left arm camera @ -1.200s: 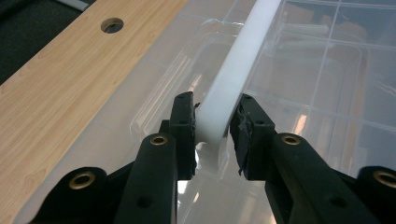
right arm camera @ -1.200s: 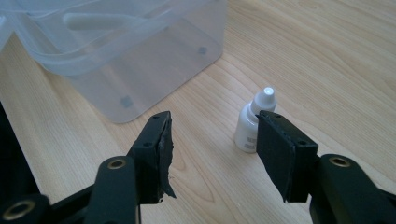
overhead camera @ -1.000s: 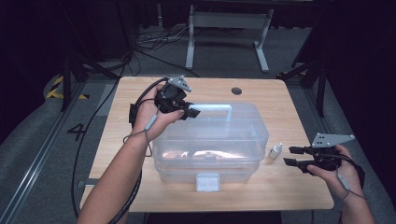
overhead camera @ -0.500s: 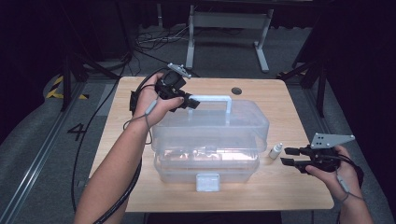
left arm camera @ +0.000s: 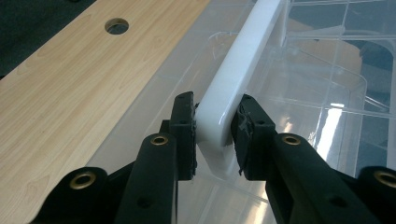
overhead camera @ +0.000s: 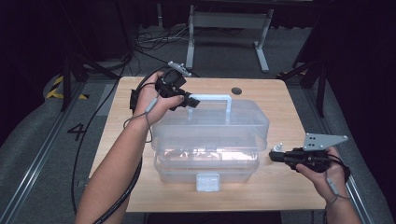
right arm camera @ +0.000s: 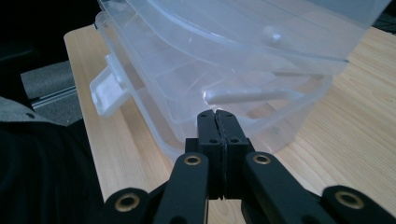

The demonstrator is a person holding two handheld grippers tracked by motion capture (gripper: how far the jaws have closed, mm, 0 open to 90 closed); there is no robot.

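Clear storage box (overhead camera: 210, 140) mid-counter (overhead camera: 280, 93): white handle (left arm camera: 238, 79), flat a second ago, now upright, clamped by left tool (left arm camera: 215, 135), lid risen, opening begun; right tool (right arm camera: 216, 123) empty, jaws together, beside box

Clear plastic box (overhead camera: 210, 140) mid-table, lid (overhead camera: 210, 119) raised, white handle (overhead camera: 210, 97) upright

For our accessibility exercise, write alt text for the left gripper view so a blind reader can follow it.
The left gripper clamps its two black jaws on the white handle of a clear plastic box. A wooden table with a round hole lies to the left.
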